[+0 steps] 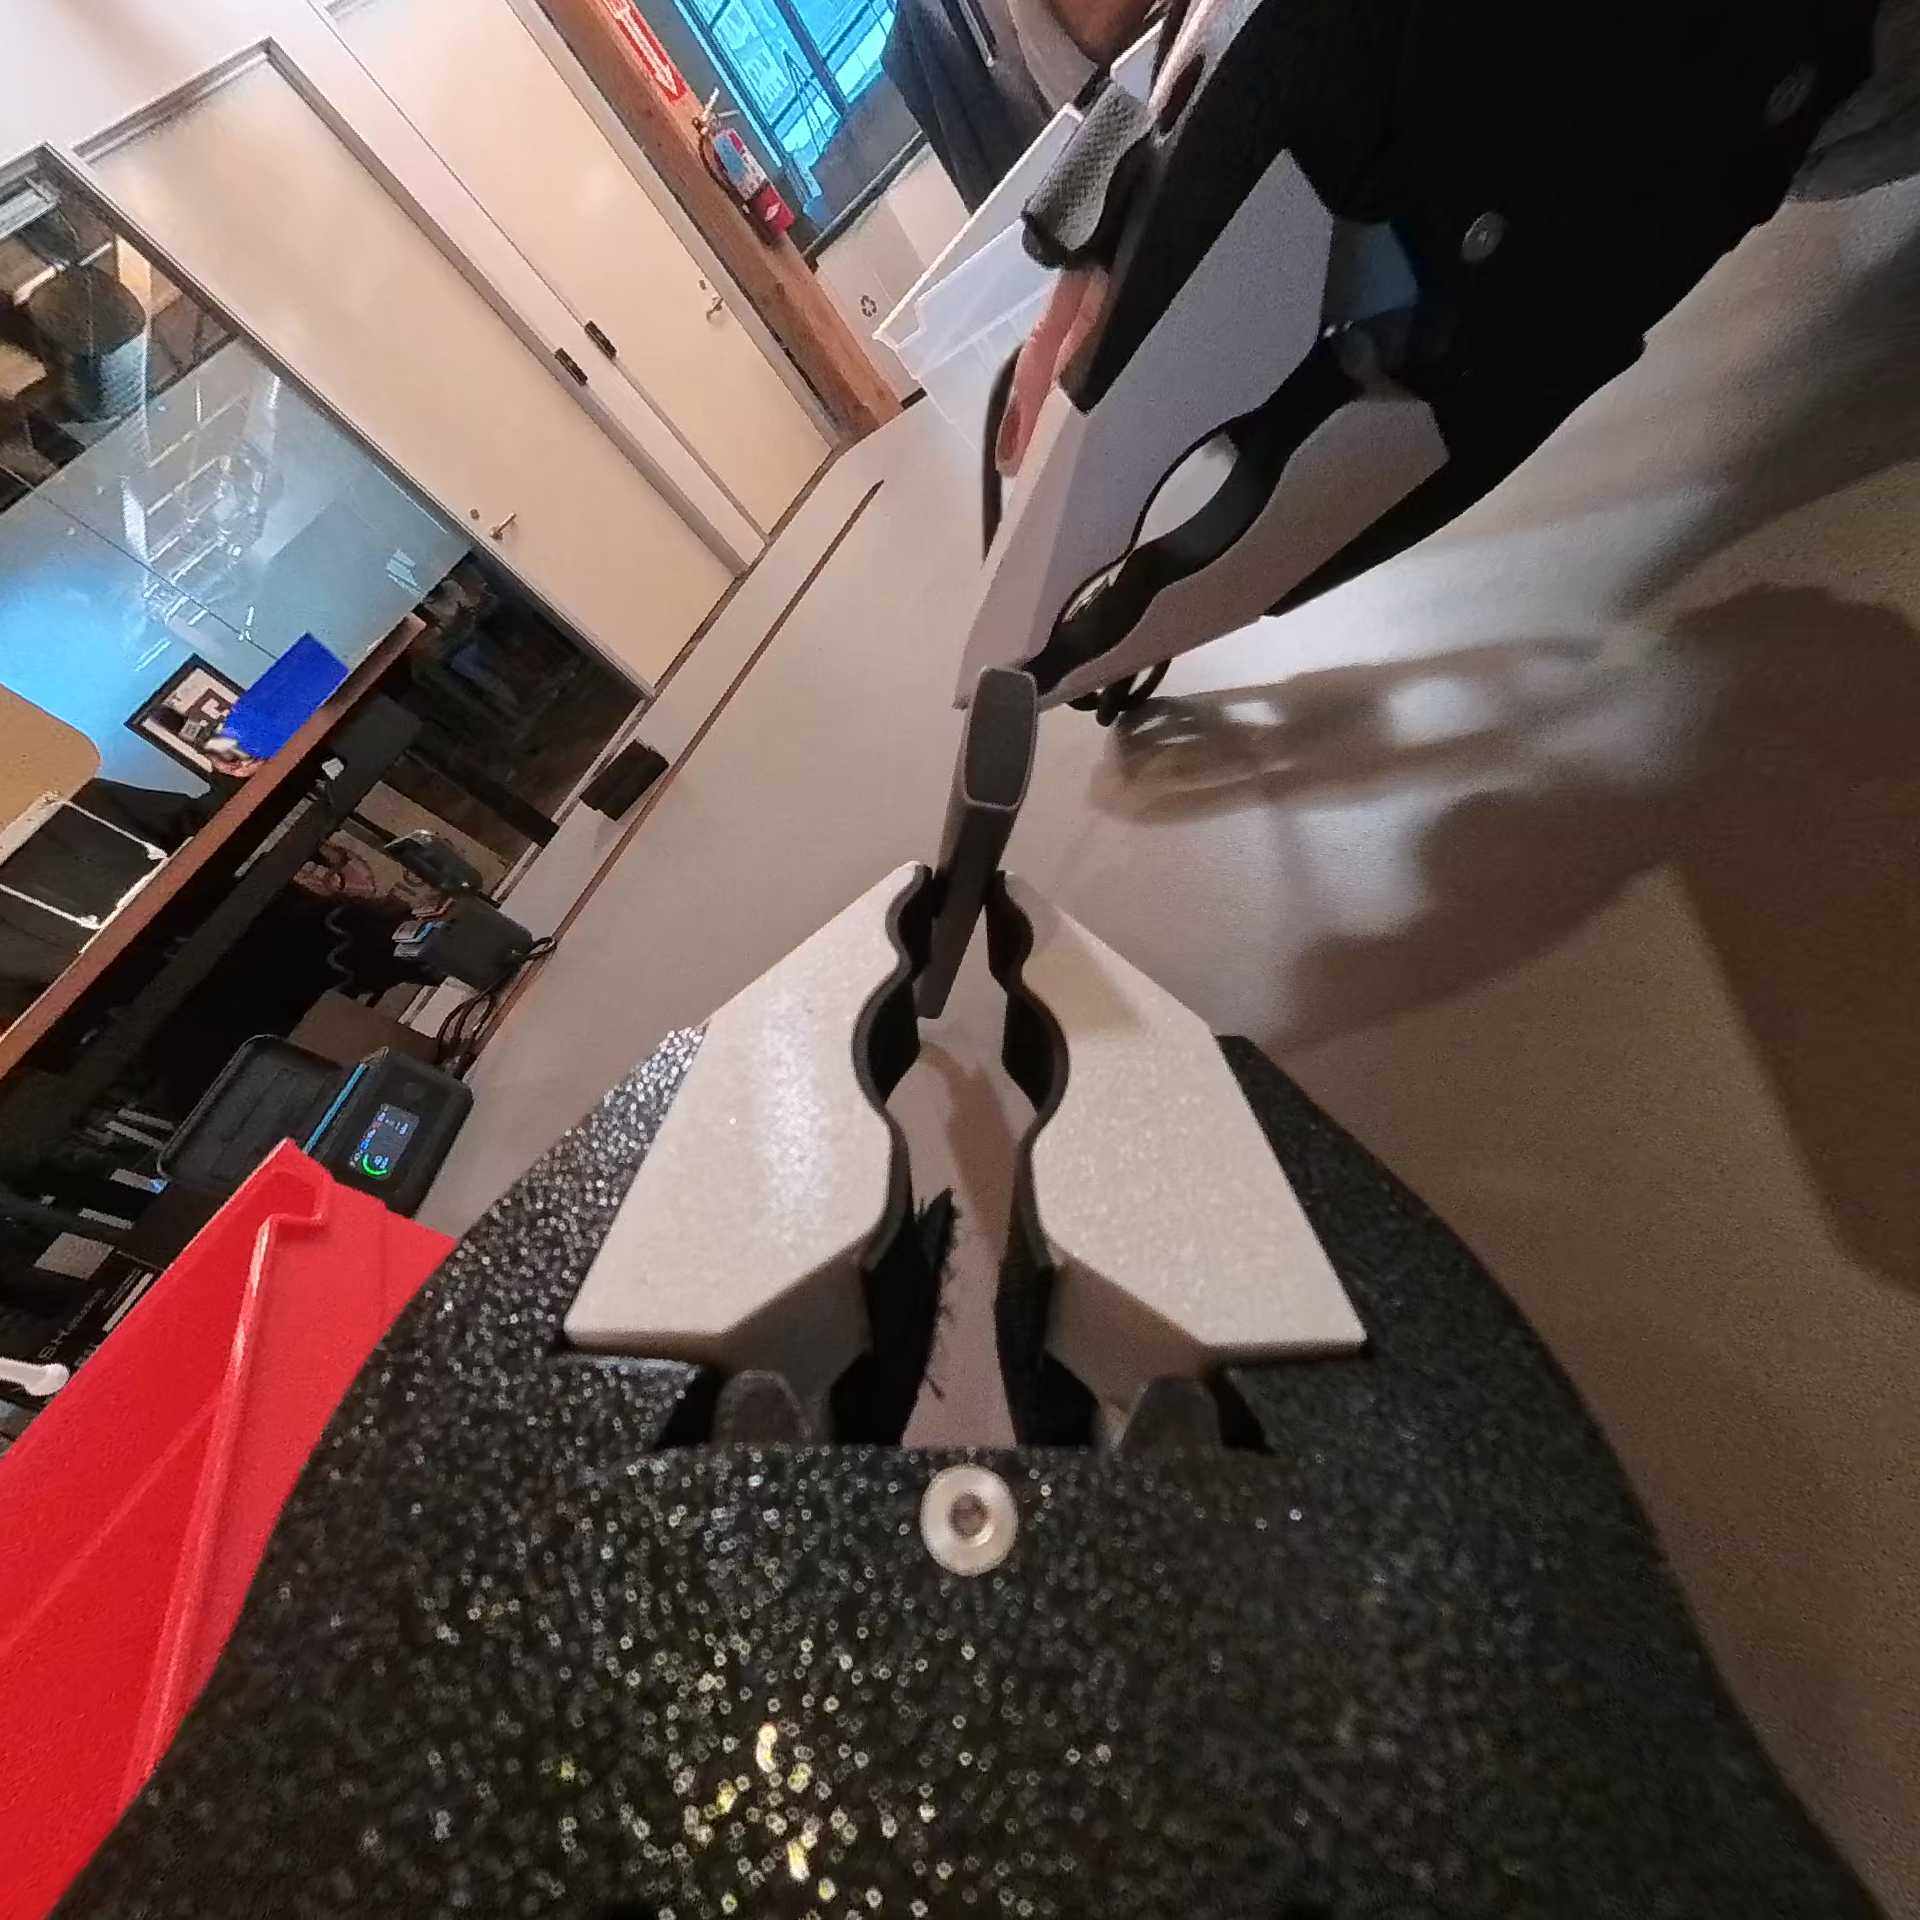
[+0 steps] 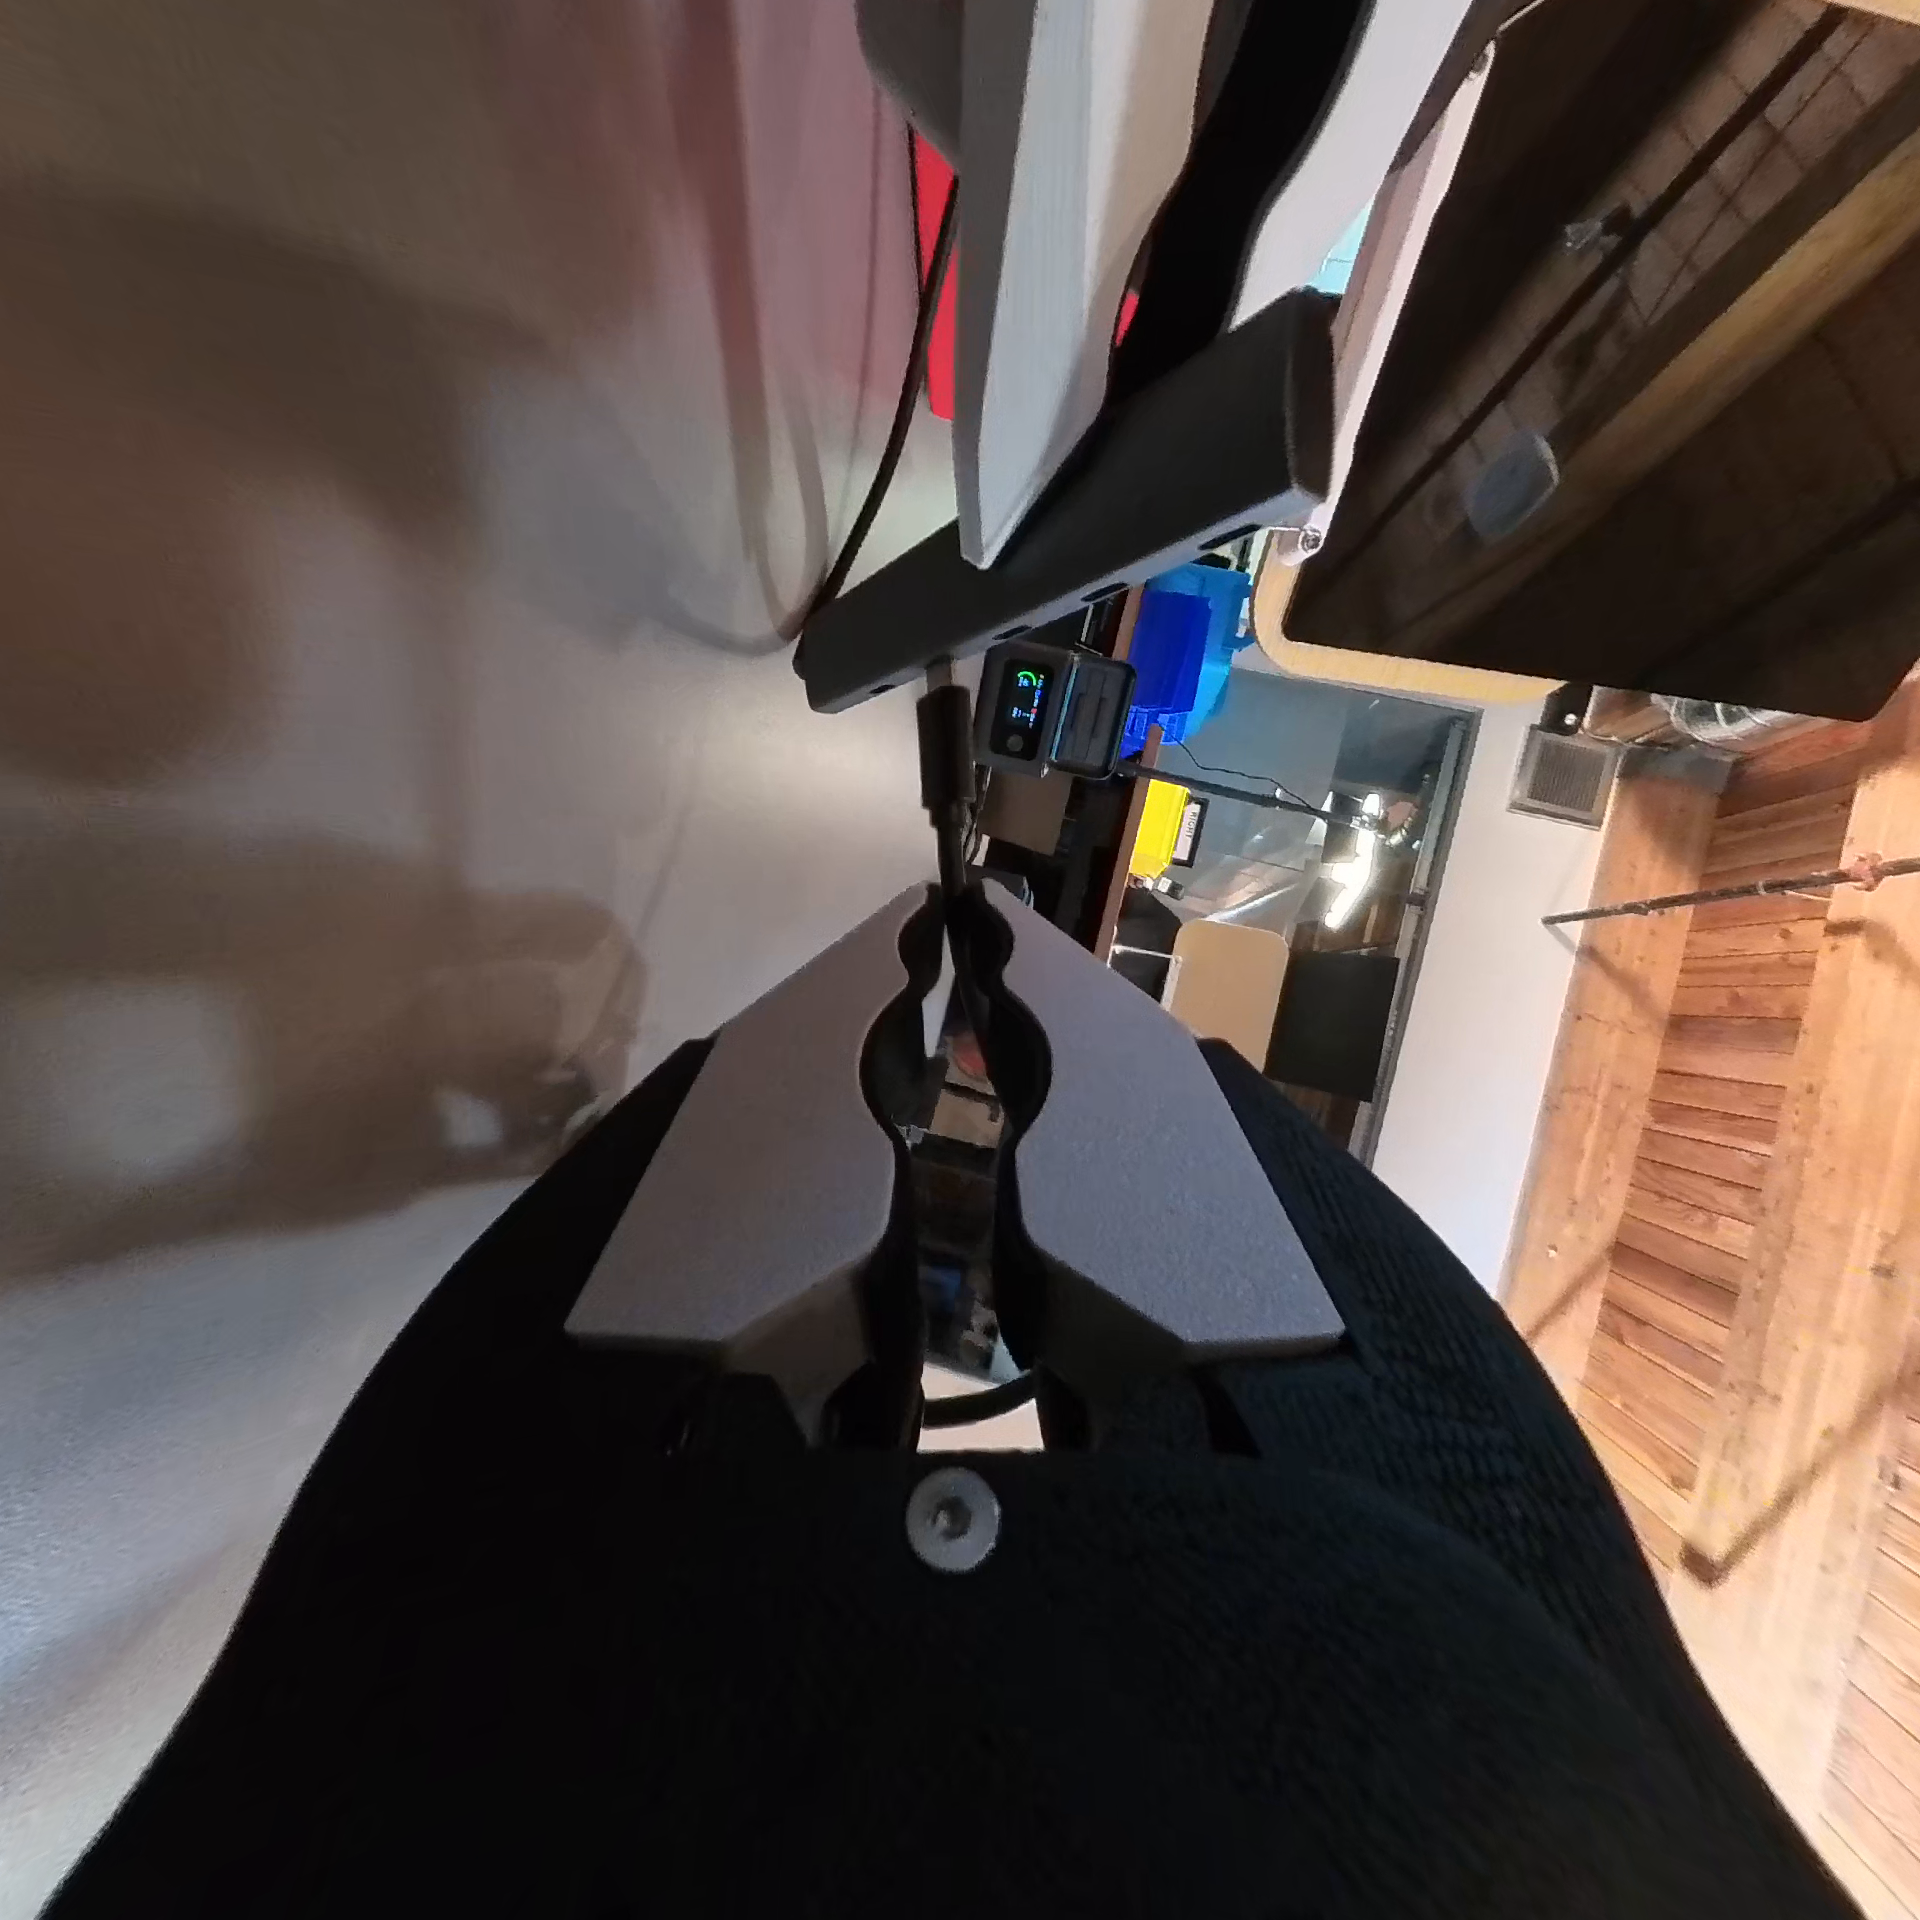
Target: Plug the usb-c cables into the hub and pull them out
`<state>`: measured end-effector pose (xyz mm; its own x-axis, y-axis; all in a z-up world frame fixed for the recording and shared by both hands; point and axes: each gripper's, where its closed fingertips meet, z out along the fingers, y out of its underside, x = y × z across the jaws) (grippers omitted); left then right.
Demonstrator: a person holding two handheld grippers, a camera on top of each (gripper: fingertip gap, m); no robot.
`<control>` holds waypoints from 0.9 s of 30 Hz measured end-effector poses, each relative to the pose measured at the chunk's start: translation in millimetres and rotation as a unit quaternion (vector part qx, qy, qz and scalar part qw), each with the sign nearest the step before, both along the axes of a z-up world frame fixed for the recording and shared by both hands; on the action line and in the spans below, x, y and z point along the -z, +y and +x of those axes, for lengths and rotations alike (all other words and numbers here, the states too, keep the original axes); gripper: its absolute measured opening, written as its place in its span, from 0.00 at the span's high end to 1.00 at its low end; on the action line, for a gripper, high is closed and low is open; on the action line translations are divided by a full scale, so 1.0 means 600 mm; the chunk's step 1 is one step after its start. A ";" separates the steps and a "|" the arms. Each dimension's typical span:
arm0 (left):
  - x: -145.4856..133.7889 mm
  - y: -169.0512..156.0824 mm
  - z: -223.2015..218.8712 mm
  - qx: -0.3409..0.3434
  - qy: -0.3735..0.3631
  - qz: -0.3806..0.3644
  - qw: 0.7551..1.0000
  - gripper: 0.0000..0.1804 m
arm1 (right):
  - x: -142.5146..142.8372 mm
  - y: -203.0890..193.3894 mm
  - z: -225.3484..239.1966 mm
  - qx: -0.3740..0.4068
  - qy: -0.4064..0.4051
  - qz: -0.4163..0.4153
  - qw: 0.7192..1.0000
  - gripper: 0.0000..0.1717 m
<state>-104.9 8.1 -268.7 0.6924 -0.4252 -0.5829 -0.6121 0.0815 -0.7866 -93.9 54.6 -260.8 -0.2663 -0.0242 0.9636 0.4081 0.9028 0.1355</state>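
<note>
Gripping: the left gripper [image 1: 961,883] clamps a dark grey hub [image 1: 992,769] edge-on, both pads pressed against its flat sides near the tips.
Hub: a slim slab that rises from the left jaws toward 12 o'clock in the left wrist view, its rounded end face turned to the camera; in the right wrist view it lies as a dark bar [image 2: 1049,577] at 12 o'clock, slanting from 11 toward 1 o'clock, with a row of ports along its near edge.
Right gripper: its jaws [image 2: 951,899] are clenched on a thin black cable [image 2: 951,847] right at the fingertips; the cable runs on back between the fingers and loops near the base.
Plug: a black plug [image 2: 943,753] sits just past the right fingertips at 12 o'clock, its metal tip meeting the hub's edge near the left end.
Both grippers: in the left wrist view the right gripper [image 1: 1049,665] shows at 1 o'clock, its tips just beside the hub's far end.
Table: a pale table [image 1: 1351,935] lies under both, with blurred shadows at 3 o'clock.
Bin: a red bin [image 1: 156,1455] sits at 8 o'clock in the left wrist view.
Box: a small dark box [image 2: 1049,712] with a lit screen sits just right of the plug.
</note>
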 end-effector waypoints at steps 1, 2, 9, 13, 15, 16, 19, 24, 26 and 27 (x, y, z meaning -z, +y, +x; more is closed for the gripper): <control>0.000 0.000 0.000 0.001 0.000 0.000 1.000 0.95 | 0.001 -0.001 0.000 -0.002 -0.001 0.000 1.000 0.99; 0.000 -0.001 0.000 0.002 0.000 -0.001 1.000 0.95 | 0.001 -0.001 -0.001 -0.004 -0.001 -0.001 1.000 0.99; 0.004 -0.002 0.003 0.011 0.001 -0.007 1.000 0.95 | 0.007 0.000 -0.003 -0.004 -0.009 -0.013 1.000 0.99; 0.006 0.000 0.007 0.015 -0.009 -0.014 1.000 0.95 | 0.013 -0.001 0.000 -0.010 -0.010 -0.057 0.998 0.99; 0.009 0.000 0.011 0.020 -0.016 -0.024 0.999 0.95 | 0.020 -0.010 -0.002 -0.020 -0.013 -0.089 0.996 0.98; 0.010 0.001 0.011 0.021 -0.015 -0.026 0.999 0.95 | 0.025 -0.014 -0.004 -0.025 -0.016 -0.099 0.995 0.97; 0.014 0.001 0.009 0.016 -0.005 -0.027 0.999 0.95 | 0.030 -0.012 -0.007 -0.022 -0.020 -0.088 0.996 0.98; 0.020 0.000 0.015 0.028 -0.008 -0.042 0.999 0.94 | 0.042 -0.018 0.000 -0.023 -0.030 -0.151 0.988 1.00; 0.021 0.001 0.017 0.034 -0.010 -0.045 0.998 0.94 | 0.045 -0.020 0.001 -0.025 -0.035 -0.153 0.987 1.00; 0.021 0.001 0.017 0.035 -0.014 -0.047 0.998 0.94 | 0.046 -0.019 0.001 -0.024 -0.036 -0.157 0.987 1.00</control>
